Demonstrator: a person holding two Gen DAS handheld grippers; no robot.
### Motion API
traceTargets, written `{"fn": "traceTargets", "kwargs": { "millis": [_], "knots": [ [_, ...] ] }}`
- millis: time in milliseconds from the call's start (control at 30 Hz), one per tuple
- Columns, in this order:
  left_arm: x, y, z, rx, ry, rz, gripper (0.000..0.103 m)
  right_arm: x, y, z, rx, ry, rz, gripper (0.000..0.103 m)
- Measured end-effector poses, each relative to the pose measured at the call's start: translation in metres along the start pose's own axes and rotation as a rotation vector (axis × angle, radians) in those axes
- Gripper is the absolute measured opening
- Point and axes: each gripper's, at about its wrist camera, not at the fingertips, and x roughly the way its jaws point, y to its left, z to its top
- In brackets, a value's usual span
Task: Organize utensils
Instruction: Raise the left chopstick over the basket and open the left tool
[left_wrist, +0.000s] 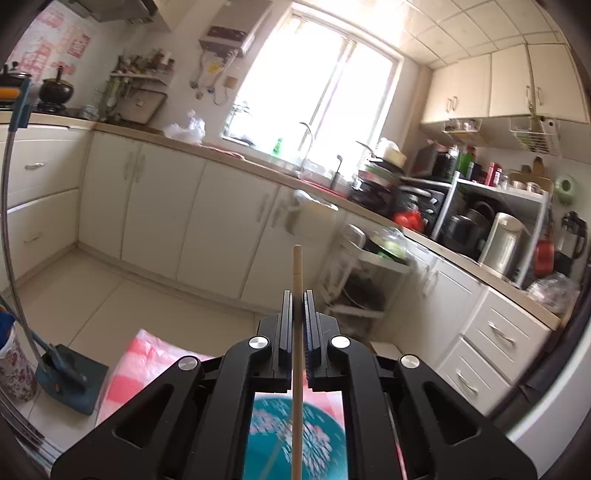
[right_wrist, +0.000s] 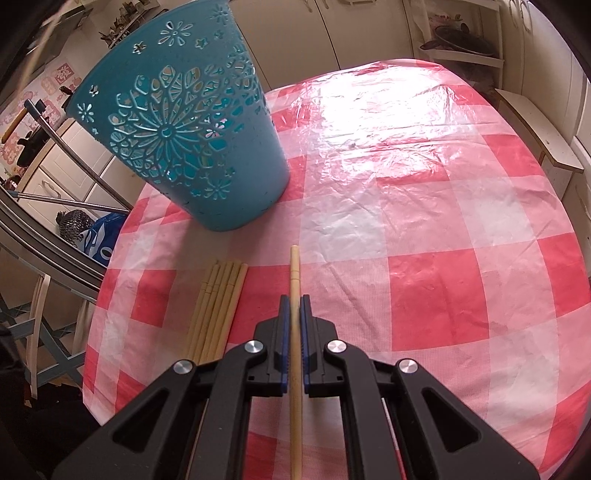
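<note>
My left gripper (left_wrist: 297, 295) is shut on a wooden chopstick (left_wrist: 297, 269) whose end sticks out ahead of the jaws; it points out over the kitchen, with the teal basket (left_wrist: 269, 435) blurred below it. My right gripper (right_wrist: 294, 301) is shut on another wooden chopstick (right_wrist: 294, 273), held low over the red-and-white checked tablecloth (right_wrist: 424, 236). The teal cut-out basket (right_wrist: 184, 125) stands upright on the cloth, ahead and to the left. Several loose chopsticks (right_wrist: 218, 306) lie side by side on the cloth just left of the right gripper.
White kitchen cabinets (left_wrist: 155, 206) and a crowded counter (left_wrist: 424, 206) run along the walls under a bright window. A dustpan (left_wrist: 70, 373) and a metal pole stand on the floor at left. A wooden bench (right_wrist: 535, 125) sits beyond the table's right edge.
</note>
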Motion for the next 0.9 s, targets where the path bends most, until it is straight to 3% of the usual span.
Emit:
{"fn": "traceTargets", "kwargs": {
  "millis": [233, 467, 633, 800, 900],
  "knots": [
    [0.039, 0.005, -0.026, 0.032, 0.044, 0.077, 0.005, 0.000, 0.003, 0.000, -0.017, 0.001, -0.010, 0.006],
    [0.038, 0.001, -0.053, 0.117, 0.185, 0.118, 0.007, 0.000, 0.002, -0.001, -0.023, 0.005, -0.007, 0.006],
    [0.009, 0.018, -0.069, 0.089, 0.271, 0.203, 0.054, -0.002, 0.002, -0.003, -0.036, 0.011, 0.000, 0.006],
    [-0.042, 0.043, -0.085, 0.018, 0.296, 0.254, 0.073, -0.004, 0.000, -0.005, -0.057, 0.016, 0.005, 0.006],
    [-0.057, 0.057, -0.093, -0.027, 0.327, 0.261, 0.074, -0.004, 0.007, -0.009, -0.103, 0.007, -0.027, 0.006]
  ]
}}
